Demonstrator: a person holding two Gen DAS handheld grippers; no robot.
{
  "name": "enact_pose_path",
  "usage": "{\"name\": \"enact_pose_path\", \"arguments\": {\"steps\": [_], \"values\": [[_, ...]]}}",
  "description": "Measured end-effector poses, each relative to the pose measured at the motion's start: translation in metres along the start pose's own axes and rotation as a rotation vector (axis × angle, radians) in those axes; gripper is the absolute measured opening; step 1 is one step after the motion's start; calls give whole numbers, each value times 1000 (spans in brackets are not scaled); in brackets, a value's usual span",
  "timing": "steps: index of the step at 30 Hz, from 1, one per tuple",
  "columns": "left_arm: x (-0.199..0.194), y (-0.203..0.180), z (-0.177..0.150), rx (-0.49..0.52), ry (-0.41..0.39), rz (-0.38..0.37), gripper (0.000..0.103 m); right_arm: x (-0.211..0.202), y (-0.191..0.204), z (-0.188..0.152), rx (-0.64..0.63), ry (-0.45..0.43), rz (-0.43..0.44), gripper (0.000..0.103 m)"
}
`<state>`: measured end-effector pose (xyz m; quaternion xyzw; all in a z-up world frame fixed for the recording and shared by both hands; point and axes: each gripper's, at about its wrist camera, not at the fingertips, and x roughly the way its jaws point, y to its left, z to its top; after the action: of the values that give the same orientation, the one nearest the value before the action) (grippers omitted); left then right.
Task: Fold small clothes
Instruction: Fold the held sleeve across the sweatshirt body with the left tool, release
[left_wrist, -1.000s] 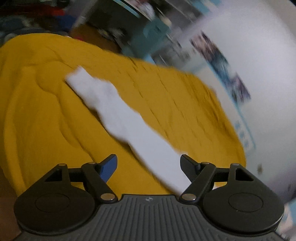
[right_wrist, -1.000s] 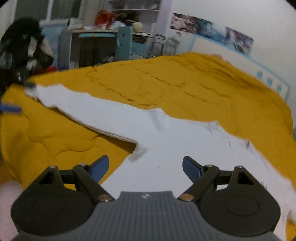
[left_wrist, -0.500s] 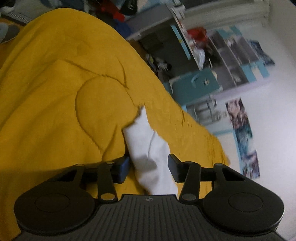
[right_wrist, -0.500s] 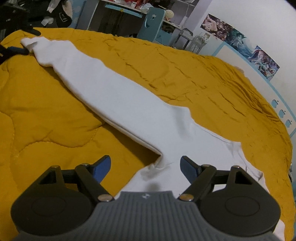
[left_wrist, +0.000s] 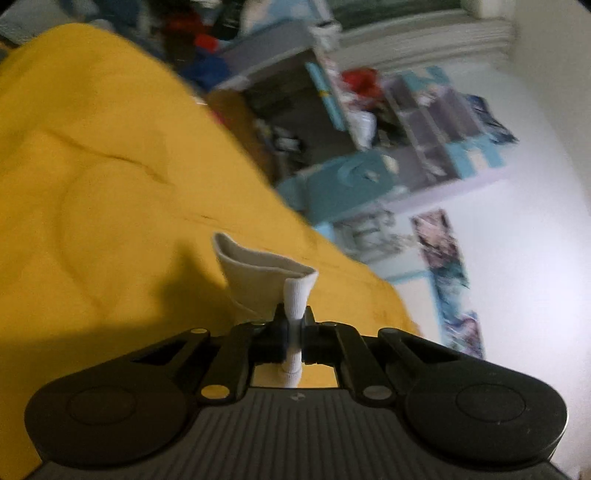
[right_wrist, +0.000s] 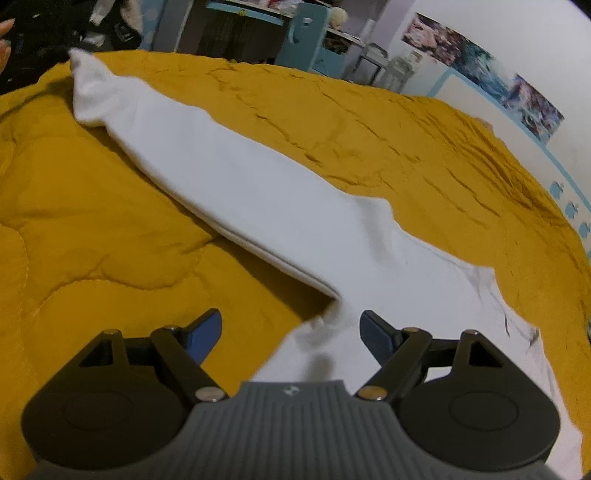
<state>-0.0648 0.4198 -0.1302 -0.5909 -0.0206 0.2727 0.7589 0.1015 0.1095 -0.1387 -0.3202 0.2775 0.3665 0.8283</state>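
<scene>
A white long-sleeved garment (right_wrist: 280, 218) lies on a yellow quilt (right_wrist: 110, 229). Its sleeve stretches away to the upper left, and the cuff end (right_wrist: 83, 74) is raised off the quilt. My left gripper (left_wrist: 293, 334) is shut on the sleeve cuff (left_wrist: 264, 275), which sticks up between its fingers. My right gripper (right_wrist: 291, 326) is open and empty, low over the armpit corner of the garment (right_wrist: 325, 317). The garment's body (right_wrist: 461, 306) spreads to the right, partly hidden by the gripper.
The yellow quilt (left_wrist: 92, 177) covers the bed. Beyond the bed's far edge stand a teal chair (right_wrist: 301, 35), a desk and cluttered shelves (left_wrist: 417, 122). A white wall with posters (right_wrist: 484, 62) runs along the right side.
My left gripper closed on the sleeve cuff and lifted it off the quilt. My right gripper moved slightly nearer the armpit corner and stayed open.
</scene>
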Motion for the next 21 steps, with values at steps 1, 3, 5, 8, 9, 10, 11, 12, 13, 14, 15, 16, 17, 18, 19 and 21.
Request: {"name": "enact_pose_path", "arguments": {"steps": [1,3,5,8,9,10,11,12,13,14,15,16,17,18,19,21], "values": [[1,-13,-5,15,12,-36,6,-6,-6,-4,18,-4,-3,77],[4,-44,-17,47,50,-108,6,-17,-18,-12,43,-10,-20,78],[10,-75,-38,70,101,-183,6,-29,-34,-24,74,-13,-40,78],[22,-119,-79,110,194,-280,6,-48,-64,-48,137,1,-73,78],[27,-135,-97,120,234,-315,6,-54,-75,-58,159,7,-86,78],[31,-149,-116,132,276,-346,6,-60,-86,-69,182,15,-102,78],[35,-162,-135,140,315,-375,6,-67,-98,-80,208,24,-123,78],[37,-173,-157,147,358,-406,6,-72,-108,-89,227,32,-139,78],[39,-183,-180,157,404,-437,6,-77,-119,-101,250,43,-159,78],[41,-194,-202,165,447,-462,6,-82,-128,-111,268,53,-179,78],[44,-204,-228,171,497,-486,6,-87,-138,-122,285,62,-201,78],[46,-209,-250,177,540,-504,6,-93,-146,-133,298,70,-224,78],[49,-214,-272,185,582,-516,6,-98,-153,-143,306,76,-242,78],[51,-219,-297,191,626,-518,6,-102,-159,-153,312,82,-257,78],[55,-221,-322,198,676,-517,6,-106,-165,-164,321,91,-270,78],[64,-219,-370,227,766,-495,6,-112,-177,-181,344,109,-289,78]]}}
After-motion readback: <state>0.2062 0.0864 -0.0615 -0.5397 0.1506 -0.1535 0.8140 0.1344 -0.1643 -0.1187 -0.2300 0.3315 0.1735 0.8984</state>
